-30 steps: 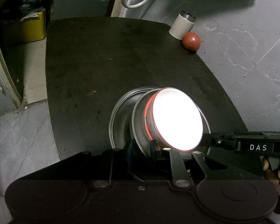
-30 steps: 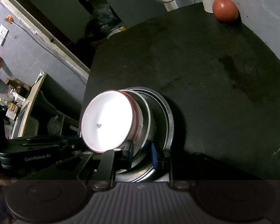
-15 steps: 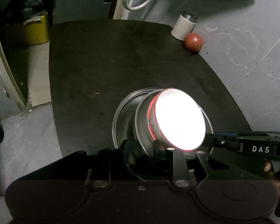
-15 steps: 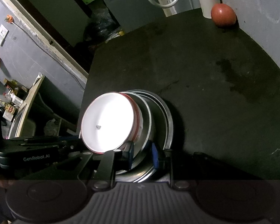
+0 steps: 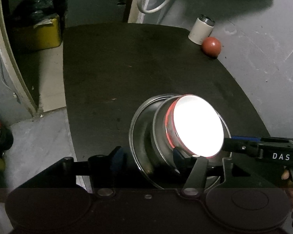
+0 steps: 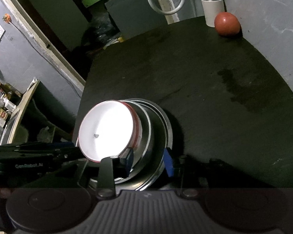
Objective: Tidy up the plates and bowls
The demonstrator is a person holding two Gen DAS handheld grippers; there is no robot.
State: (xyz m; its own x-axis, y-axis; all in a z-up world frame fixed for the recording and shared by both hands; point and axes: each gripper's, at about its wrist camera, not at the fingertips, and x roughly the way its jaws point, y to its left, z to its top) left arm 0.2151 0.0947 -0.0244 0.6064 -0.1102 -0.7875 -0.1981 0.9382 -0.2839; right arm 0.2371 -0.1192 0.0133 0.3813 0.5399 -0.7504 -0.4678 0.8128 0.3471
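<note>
Stack sits near the front edge of the dark table [image 5: 111,62]: white bowl [image 5: 198,124] with red rim nested in a steel bowl [image 5: 162,128], both in a wider steel plate [image 5: 140,128]. Your left tool [image 5: 146,156] has just been opening; its jaws stand wide, astride the plate rim, pads off the metal. Your right tool [image 6: 148,160] has just been opening too, narrower, its blue pads either side of the steel rims on the other side, seemingly not pressing. Judged as the release step: finish letting go evenly, then back both tools straight out so no pad snags a rim and drags the stack toward the edge. Ball [image 6: 227,24] and white can [image 6: 213,11] are well apart, far corner, no concern.
</note>
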